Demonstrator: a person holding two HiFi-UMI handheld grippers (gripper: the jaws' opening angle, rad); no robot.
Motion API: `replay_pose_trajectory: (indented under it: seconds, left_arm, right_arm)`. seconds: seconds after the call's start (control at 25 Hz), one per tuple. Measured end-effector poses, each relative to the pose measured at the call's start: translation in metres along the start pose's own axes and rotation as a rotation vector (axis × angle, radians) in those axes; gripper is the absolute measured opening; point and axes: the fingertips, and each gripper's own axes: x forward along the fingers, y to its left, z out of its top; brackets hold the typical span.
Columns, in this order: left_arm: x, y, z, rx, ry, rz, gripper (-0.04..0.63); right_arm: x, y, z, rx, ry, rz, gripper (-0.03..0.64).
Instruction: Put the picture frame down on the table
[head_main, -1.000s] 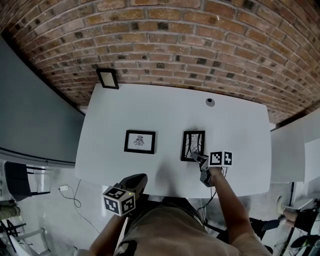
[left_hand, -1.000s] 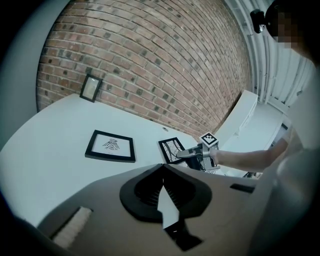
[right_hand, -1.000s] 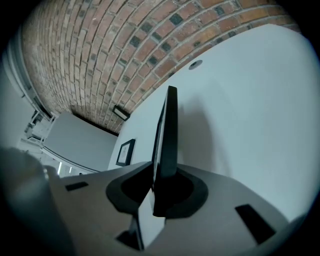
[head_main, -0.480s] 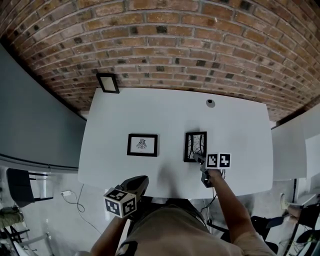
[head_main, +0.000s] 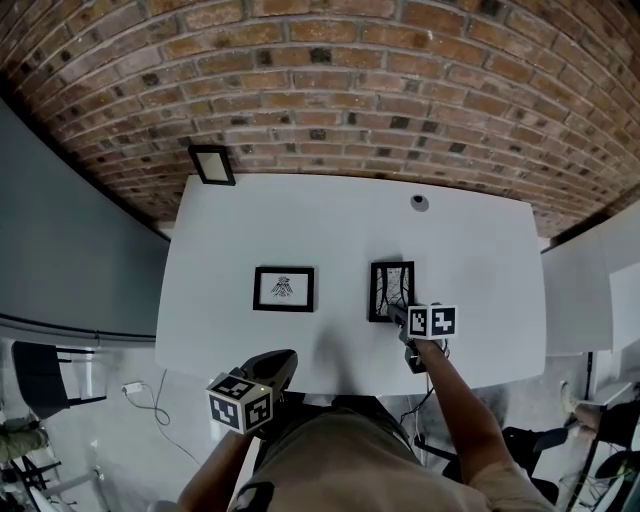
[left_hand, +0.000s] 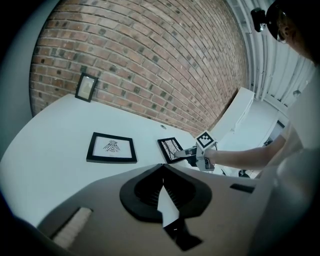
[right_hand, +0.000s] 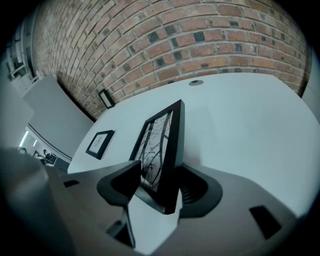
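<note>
Stiff, light and breakable (glazed, I judge), the black rectangular picture frame (right_hand: 167, 135) wants an edge hold; its rim sits loose between the right gripper's (head_main: 394, 314) wide jaws, which have just been opening.

Picture frame (head_main: 391, 291) right of other frame (head_main: 283, 289)

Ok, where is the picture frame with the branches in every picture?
Head view: branch picture frame right of the table's middle.
Left gripper view: the frame just right of centre.
Right gripper view: the frame at centre.
Shared landmark: second flat picture frame, left of it everywhere.
</note>
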Motion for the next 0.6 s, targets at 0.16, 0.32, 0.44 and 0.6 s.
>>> replay_pose_trajectory:
  seconds: [0.16, 0.32, 0.44, 0.6]
  left_arm:
    - [0.0, 0.0, -0.004, 0.005, 0.015, 0.003, 0.005]
    - [0.0, -0.002, -0.005, 0.004, 0.02, 0.004, 0.005]
    - [0.001, -0.003, -0.005, 0.004, 0.02, 0.003, 0.005]
    - [0.002, -0.005, -0.008, 0.005, 0.021, 0.008, 0.005]
  right_arm:
    - [-0.001, -0.002, 0.001, -0.048, 0.002, -0.036, 0.216]
    - [-0.001, -0.005, 0.002, -0.085, 0.001, -0.068, 0.229]
    - [-0.001, -0.007, 0.003, -0.108, -0.01, -0.092, 0.236]
    - [0.0, -0.014, -0.002, -0.166, 0.003, -0.136, 0.242]
